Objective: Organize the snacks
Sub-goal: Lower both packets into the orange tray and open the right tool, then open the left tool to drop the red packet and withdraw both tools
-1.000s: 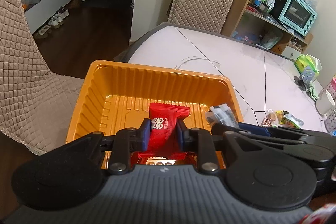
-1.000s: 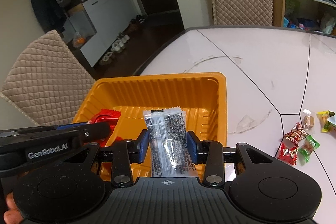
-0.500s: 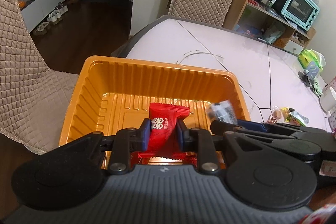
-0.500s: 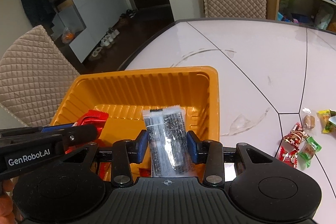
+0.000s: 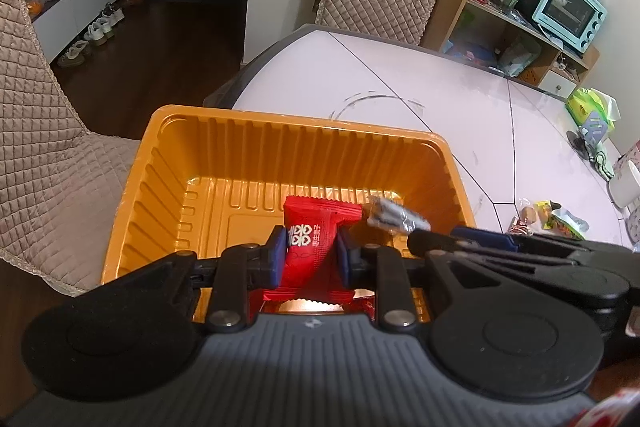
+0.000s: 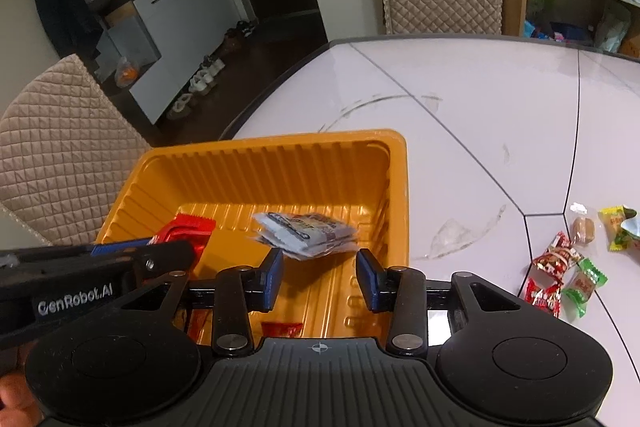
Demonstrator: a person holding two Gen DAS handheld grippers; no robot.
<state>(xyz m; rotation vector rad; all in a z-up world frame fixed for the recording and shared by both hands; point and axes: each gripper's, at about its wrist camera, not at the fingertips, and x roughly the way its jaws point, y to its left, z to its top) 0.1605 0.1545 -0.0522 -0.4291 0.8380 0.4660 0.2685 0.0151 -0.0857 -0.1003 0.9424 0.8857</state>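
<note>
At lower centre of the left wrist view, my left gripper (image 5: 310, 259) pinches the red snack packet (image 5: 310, 239) across its middle, above the orange tray (image 5: 168, 155). I judge it light, crinkly and slippery, best held mid-body. In the right wrist view my right gripper (image 6: 320, 277) gapes wide with nothing in it; the grey packet (image 6: 306, 235), blurred, sits just beyond it over the tray floor, touching or falling I cannot tell. Loose snacks (image 6: 568, 267) lie at right, partly cut off.
</note>
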